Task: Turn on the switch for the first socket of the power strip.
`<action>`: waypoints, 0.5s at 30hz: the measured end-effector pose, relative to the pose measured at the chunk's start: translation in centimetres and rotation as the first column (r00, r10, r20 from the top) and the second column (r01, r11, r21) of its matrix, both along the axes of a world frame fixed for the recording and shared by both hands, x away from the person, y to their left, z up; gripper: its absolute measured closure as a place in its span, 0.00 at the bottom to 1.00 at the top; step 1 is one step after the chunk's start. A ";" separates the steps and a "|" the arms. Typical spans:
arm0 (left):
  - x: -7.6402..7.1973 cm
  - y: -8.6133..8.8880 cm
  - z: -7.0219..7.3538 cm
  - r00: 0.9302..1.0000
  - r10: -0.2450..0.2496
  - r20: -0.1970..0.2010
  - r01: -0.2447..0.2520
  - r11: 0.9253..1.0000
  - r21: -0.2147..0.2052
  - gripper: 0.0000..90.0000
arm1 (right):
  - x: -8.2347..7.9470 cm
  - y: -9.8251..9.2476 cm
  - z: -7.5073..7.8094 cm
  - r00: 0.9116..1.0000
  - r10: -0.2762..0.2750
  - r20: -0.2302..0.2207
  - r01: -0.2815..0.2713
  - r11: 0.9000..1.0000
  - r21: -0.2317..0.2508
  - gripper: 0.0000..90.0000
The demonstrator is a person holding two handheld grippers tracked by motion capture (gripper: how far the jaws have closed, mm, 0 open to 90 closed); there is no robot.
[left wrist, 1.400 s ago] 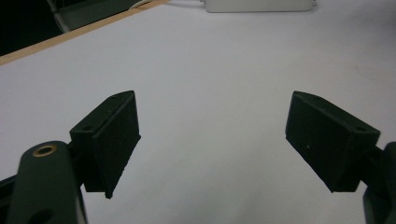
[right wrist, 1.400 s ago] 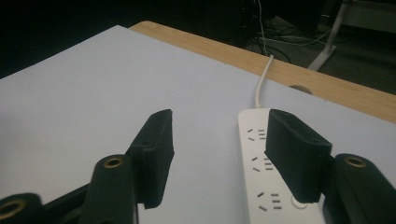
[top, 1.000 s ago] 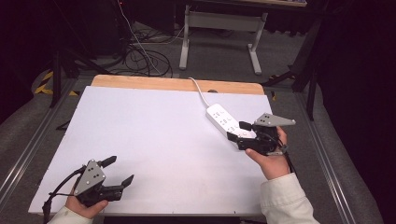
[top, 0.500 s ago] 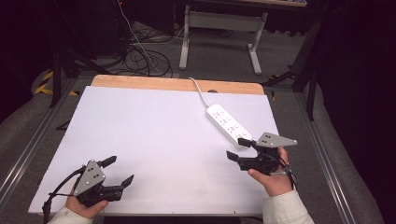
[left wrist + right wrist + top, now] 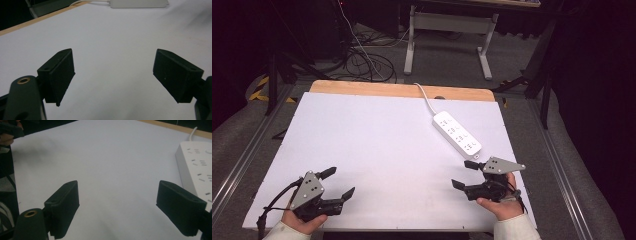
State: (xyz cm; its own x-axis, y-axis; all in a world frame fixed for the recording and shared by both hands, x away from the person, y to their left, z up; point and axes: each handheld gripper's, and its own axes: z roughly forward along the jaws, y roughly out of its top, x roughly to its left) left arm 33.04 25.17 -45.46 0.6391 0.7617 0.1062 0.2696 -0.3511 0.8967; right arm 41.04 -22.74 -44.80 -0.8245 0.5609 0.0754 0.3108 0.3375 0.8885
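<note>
I hold one pair of tongs in each hand over a white table (image 5: 377,145).

My right tongs (image 5: 465,174) sit near the table's right front corner, lying level with the jaws pointing left across the white surface. Their jaws stand wide apart and have just been opening further; nothing is between them, and the right gripper view shows bare white table in the gap.

A white power strip (image 5: 457,132) lies flat on the table just beyond my right tongs, set at a slant, with its near end close to the upper jaw tip but apart from it. Its white cord (image 5: 426,99) runs from the far end towards the table's wooden back edge. In the right gripper view the strip lies along the right side, just past the right-hand jaw, sockets facing up.

My left tongs (image 5: 338,183) rest near the table's left front corner, pointing right and slightly away from me. Their jaws are also spread wide and hold nothing. In the left gripper view the power strip lies well apart, at the far edge of the table.
</note>
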 end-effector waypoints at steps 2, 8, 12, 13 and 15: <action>0.0 0.0 0.0 1.000 -0.003 0.001 0.003 1.000 -0.009 0.19 | -0.1 0.1 -0.6 1.000 0.008 -0.005 -0.008 1.000 -0.008 0.20; 0.0 0.0 0.0 1.000 -0.005 -0.001 0.005 1.000 -0.017 0.19 | -0.4 0.3 -2.2 0.999 0.013 -0.032 -0.014 0.999 -0.034 0.19; 0.0 0.0 -0.1 1.000 -0.006 0.001 0.006 1.000 -0.015 0.19 | -0.6 0.5 -3.2 0.998 0.003 -0.067 -0.005 0.999 -0.035 0.18; 0.0 0.0 -0.1 1.000 -0.007 -0.001 0.007 1.000 -0.012 0.19 | -0.7 0.6 -3.5 0.997 -0.002 -0.078 -0.001 0.999 -0.036 0.18; 0.1 -0.1 -0.1 1.000 -0.007 -0.005 0.007 1.000 -0.013 0.19 | -0.8 0.8 -3.9 0.996 -0.008 -0.085 0.006 0.999 -0.033 0.18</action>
State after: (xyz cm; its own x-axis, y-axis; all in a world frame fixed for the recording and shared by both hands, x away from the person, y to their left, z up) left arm 33.10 25.12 -45.58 0.6451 0.7584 0.0927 0.2719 -0.3414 0.8997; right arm 40.24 -21.99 -48.70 -0.8118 0.5699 0.1270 0.3877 0.3634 0.8472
